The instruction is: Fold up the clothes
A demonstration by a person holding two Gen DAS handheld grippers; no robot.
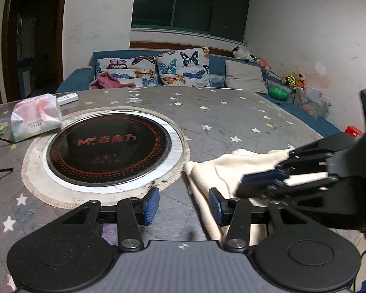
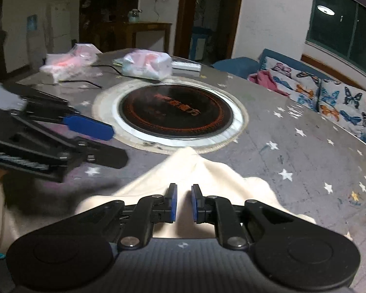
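A cream garment (image 1: 222, 171) lies bunched on the star-patterned table (image 1: 219, 114), right of the round black cooktop (image 1: 108, 149). My left gripper (image 1: 184, 206) is open, its right pad at the cloth's left edge, nothing held. My right gripper (image 1: 261, 183) reaches in from the right over the cloth. In the right wrist view the garment (image 2: 197, 171) lies under my right gripper (image 2: 184, 204), whose jaws stand a little apart above the cloth, gripping nothing. My left gripper (image 2: 90, 131) shows at the left, above the table.
A tissue pack (image 1: 35, 117) and a white remote (image 1: 67, 97) lie at the table's far left. Plastic bags (image 2: 68, 63) and a black cable (image 2: 85, 83) lie beyond the cooktop (image 2: 175, 112). A blue sofa (image 1: 219, 66) with butterfly cushions (image 1: 183, 67) stands behind the table.
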